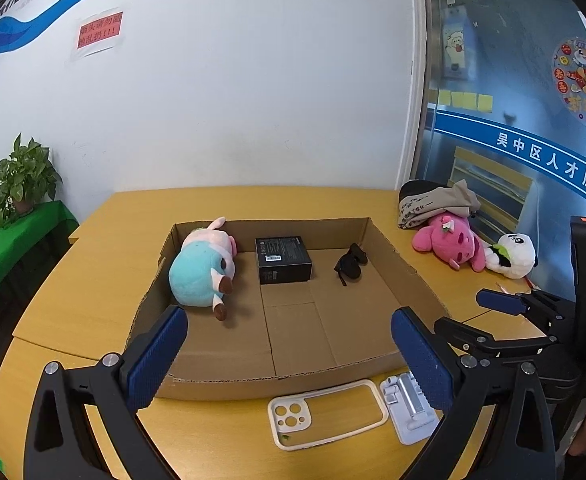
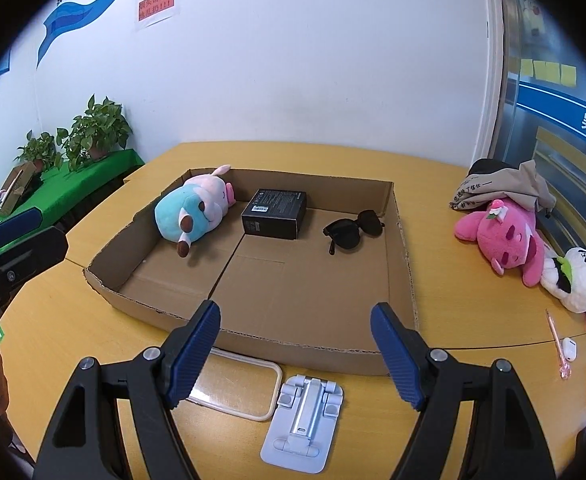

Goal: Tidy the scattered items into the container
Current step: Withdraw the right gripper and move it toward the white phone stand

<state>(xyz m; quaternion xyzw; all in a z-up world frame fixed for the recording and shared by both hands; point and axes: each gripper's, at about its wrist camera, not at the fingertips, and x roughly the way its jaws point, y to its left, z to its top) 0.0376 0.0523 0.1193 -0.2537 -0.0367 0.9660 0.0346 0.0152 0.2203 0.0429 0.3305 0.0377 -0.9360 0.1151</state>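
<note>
The left gripper [image 1: 289, 360] is spread wide and empty, the phone case [image 1: 327, 414] just below it at six o'clock. The cardboard tray [image 2: 403, 264] ahead at twelve holds a plush toy [image 2: 193, 210], a black box [image 2: 275, 219] and sunglasses [image 2: 353, 229]. The right gripper [image 2: 295, 354] gapes empty too, the phone stand [image 2: 303, 420] under it at six

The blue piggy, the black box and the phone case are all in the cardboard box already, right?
Not quite. The piggy and black box are in the cardboard box, but the phone case isn't: it lies on the table in front of it. The sunglasses are the third thing inside. The left wrist view shows this.
</note>
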